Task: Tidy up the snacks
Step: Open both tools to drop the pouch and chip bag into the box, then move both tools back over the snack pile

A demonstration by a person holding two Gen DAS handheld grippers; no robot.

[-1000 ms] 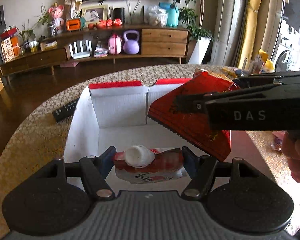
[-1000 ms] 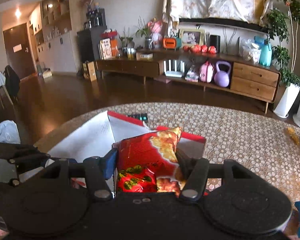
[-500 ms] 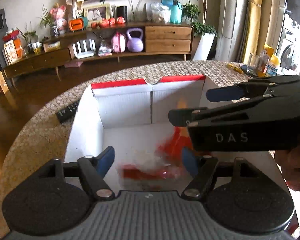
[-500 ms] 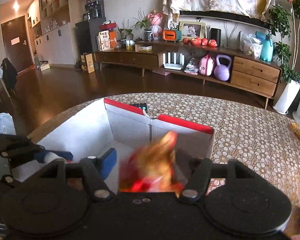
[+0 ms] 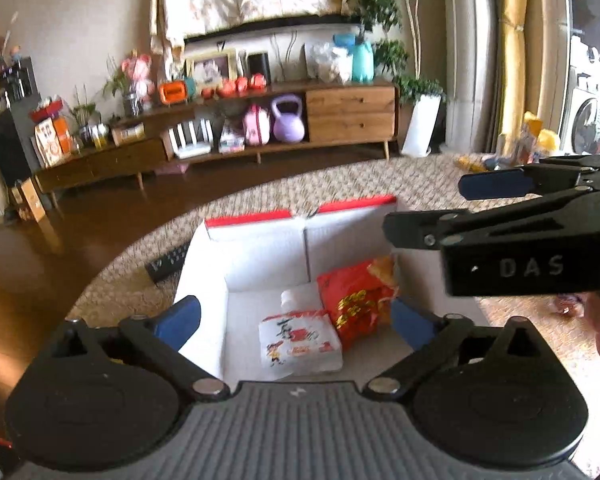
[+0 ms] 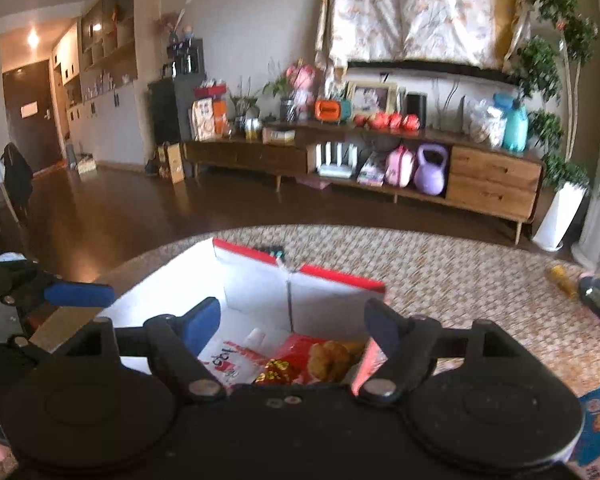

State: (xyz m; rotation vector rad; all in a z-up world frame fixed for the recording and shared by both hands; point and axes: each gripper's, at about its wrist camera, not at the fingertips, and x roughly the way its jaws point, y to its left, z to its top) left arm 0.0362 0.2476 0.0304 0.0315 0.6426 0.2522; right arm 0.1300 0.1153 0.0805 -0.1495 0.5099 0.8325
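Lower centre of both views: white cardboard box w/ red-edged flaps (image 5: 204,276) holds red crinkly snack bag (image 5: 354,300) & white printed pouch (image 5: 300,340). Left gripper (image 5: 296,318) & right gripper (image 6: 292,326) jaws opening, nothing between. Drop step looks done; next, prob. fetch blue packet (image 6: 596,420) lower right.

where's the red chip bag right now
In the left wrist view the red chip bag lies inside the white box, at its right, beside the white pouch.

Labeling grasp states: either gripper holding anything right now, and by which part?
Nothing held. Left gripper and right gripper are both opening, empty; white pouch and red snack bag lie in the box.
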